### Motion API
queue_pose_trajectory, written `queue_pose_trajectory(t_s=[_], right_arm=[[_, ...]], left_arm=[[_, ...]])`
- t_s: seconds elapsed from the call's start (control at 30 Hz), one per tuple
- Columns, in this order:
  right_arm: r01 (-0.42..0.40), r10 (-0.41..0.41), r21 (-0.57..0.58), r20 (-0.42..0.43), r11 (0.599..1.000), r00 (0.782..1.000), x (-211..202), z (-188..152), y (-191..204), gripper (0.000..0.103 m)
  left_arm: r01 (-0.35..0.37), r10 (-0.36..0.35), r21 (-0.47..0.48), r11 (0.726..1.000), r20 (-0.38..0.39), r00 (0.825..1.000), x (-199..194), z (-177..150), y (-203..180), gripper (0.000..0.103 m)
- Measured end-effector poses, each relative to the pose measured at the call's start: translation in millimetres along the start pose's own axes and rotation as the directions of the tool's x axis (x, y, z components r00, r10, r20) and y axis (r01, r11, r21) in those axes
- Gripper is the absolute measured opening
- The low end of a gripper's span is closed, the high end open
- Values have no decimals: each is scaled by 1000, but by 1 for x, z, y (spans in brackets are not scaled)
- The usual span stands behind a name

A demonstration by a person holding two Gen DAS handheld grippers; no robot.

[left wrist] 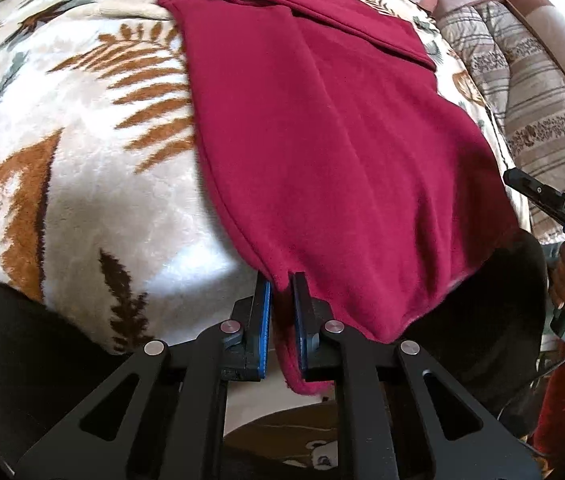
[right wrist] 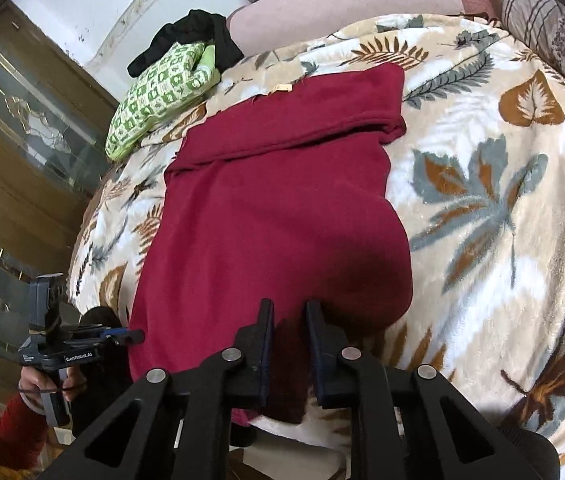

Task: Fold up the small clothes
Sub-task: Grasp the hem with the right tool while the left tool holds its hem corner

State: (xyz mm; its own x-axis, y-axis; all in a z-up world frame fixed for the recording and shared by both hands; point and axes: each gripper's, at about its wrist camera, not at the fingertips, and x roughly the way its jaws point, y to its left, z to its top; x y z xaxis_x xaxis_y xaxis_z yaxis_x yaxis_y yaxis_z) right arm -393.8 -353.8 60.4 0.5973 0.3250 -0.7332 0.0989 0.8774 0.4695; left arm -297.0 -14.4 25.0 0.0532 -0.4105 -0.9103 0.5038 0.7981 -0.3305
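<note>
A dark red garment (left wrist: pixel 322 152) is spread lengthwise over a leaf-patterned blanket (left wrist: pixel 82 160), with its far end folded back on itself into a thick band and its near hem hanging over the near edge of the bed. In the left wrist view, the left gripper (left wrist: pixel 281 280) is seen with its fingers narrowed to a slim gap, and a fold of the near hem is pinched between the blue pads. In the right wrist view, the right gripper (right wrist: pixel 289 307) is set at the near hem as well; its fingers stand a little wider apart, with red cloth lying between them, though whether the cloth is actually clamped cannot be told. A green patterned cloth (right wrist: pixel 154 96) and a black garment (right wrist: pixel 190 40) are piled at the far left of the bed.
</note>
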Motion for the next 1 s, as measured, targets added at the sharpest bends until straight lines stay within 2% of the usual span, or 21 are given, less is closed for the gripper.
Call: queue_pose_trajectory(t_s=[0.07, 0.13, 0.17, 0.2, 0.23, 0.3, 0.4, 0.5, 0.57, 0.6, 0.63, 0.67, 0.7, 0.73, 0.77, 0.87, 0.93, 1.0], right_arm=[[2, -2, 6, -8, 1000, 1000, -5, -4, -2, 15], [26, -26, 37, -6, 999, 1000, -11, -10, -6, 15], [47, -46, 50, -14, 998, 999, -12, -13, -10, 17], [64, -63, 58, -24, 996, 998, -11, -14, -12, 24], [92, -89, 69, -44, 993, 995, -11, -18, -18, 43], [111, -105, 82, -71, 991, 992, -10, -24, -25, 61], [117, -103, 95, -134, 989, 986, 1, -32, -34, 62], [156, -146, 58, -146, 986, 979, 13, -32, -31, 62], [123, -112, 60, -170, 991, 979, 24, -31, -29, 62], [101, -87, 72, -178, 992, 980, 31, -31, -31, 60], [102, -88, 75, -178, 992, 980, 34, -29, -31, 53], [108, -97, 58, -171, 992, 981, 33, -28, -29, 48], [81, -73, 44, -157, 996, 985, 30, -28, -27, 33], [47, -40, 44, -148, 998, 988, 29, -27, -25, 12], [17, -10, 46, -136, 999, 991, 25, -27, -22, 8], [-50, 54, 51, -71, 997, 996, 8, -25, -15, 7], [-145, 145, 75, -1, 987, 989, -10, -20, -8, 6], [-201, 198, 72, 39, 977, 979, -20, -14, -2, 6]], left_arm=[[10, -10, 7, 1000, -20, 1000, 3, -3, -3, 10], [1, -1, 1, 1000, -55, 999, 11, -8, -4, 20], [3, -3, 1, 1000, -65, 998, 13, -10, -4, 29], [7, -7, -1, 1000, -79, 997, 17, -12, -5, 34], [7, -7, -3, 1000, -84, 996, 21, -13, -6, 36], [3, -3, -2, 1000, -73, 997, 22, -15, -8, 46], [21, -23, -24, 999, -70, 997, 23, -14, -11, 55], [28, -30, -47, 999, -51, 998, 22, -15, -9, 56], [26, -27, -31, 999, -49, 998, 22, -16, -10, 55], [20, -21, -21, 1000, -47, 999, 21, -16, -11, 42], [8, -8, -7, 1000, -43, 999, 20, -16, -11, 30], [-5, 5, 9, 1000, -36, 999, 18, -15, -12, 10], [-1, 1, 15, 1000, -25, 1000, 15, -14, -11, 9], [19, -19, 1, 1000, -17, 1000, 11, -12, -8, 8], [32, -32, -6, 999, -7, 999, 6, -11, -7, 7], [75, -76, 7, 997, 52, 996, -19, -3, -8, 7], [94, -96, 23, 995, 98, 991, -39, 4, -9, 7], [96, -99, 25, 995, 137, 986, -56, 14, -7, 7]])
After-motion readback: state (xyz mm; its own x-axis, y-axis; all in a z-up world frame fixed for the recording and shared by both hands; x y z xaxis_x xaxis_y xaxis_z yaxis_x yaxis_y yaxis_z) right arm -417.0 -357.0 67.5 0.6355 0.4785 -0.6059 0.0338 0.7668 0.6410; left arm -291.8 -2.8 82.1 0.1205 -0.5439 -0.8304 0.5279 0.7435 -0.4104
